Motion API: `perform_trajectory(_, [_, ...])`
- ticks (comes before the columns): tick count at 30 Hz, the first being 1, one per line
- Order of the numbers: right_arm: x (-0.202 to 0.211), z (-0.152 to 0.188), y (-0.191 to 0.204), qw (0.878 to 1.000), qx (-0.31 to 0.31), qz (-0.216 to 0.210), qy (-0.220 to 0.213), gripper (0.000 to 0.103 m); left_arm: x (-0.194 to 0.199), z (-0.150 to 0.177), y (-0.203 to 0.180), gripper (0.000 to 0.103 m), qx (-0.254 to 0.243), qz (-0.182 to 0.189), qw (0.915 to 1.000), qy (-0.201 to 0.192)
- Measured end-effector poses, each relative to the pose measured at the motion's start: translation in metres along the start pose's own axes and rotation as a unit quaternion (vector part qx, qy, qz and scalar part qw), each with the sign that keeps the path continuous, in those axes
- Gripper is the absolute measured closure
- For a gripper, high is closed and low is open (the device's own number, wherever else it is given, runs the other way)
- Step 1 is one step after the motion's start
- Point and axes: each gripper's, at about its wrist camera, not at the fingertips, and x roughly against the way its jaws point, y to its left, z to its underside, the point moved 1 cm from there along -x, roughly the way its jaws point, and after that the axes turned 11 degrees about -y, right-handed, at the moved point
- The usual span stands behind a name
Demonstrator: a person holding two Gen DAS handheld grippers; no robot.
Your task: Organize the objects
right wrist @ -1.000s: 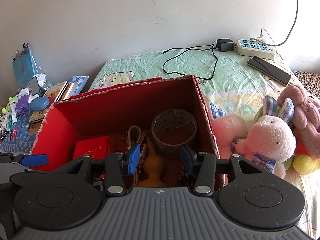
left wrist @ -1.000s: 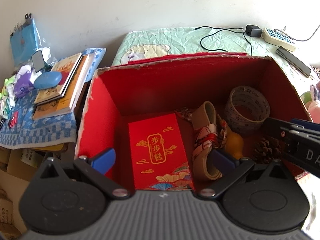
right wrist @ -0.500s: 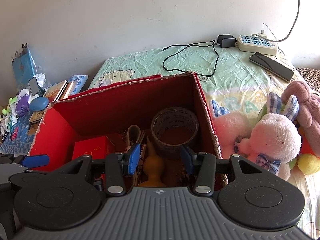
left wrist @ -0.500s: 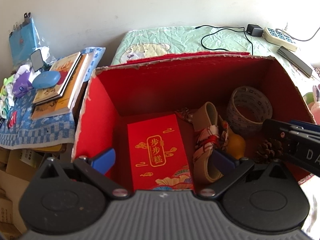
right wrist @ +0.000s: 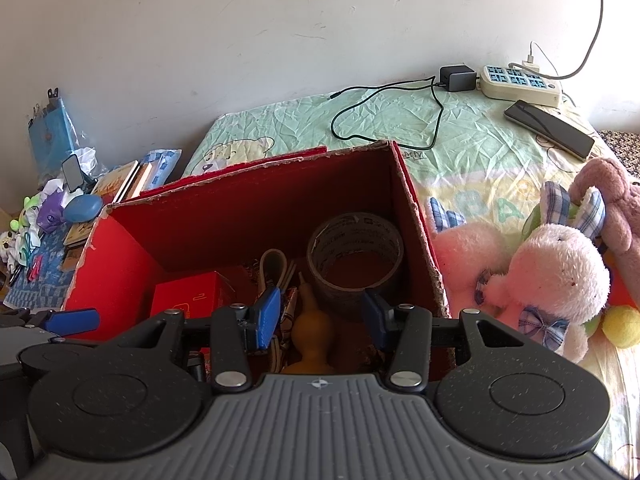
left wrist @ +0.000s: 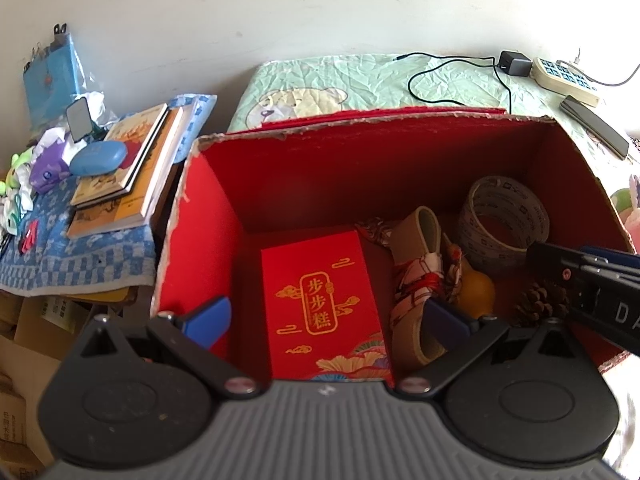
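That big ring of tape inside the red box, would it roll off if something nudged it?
Probably not far. The wide printed tape roll seems to rest flat on its end, hollow facing up, so it would likely slide. The red cardboard box wall beside it should stop it. Being hollow, it is probably fairly light.

Each hand-held gripper (right wrist: 320,316) has blue fingertips (right wrist: 267,316), black arms with silver screws, ribbed grey body.
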Motion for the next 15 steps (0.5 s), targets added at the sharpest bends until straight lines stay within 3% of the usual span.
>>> perform_trajectory(15, [0.011,-0.001,0.002,1.000,-0.003,0.003,-0.012,0.054,0.017,-0.005,-0.001,0.002,-0.011,-0.005,0.9995,-0.030])
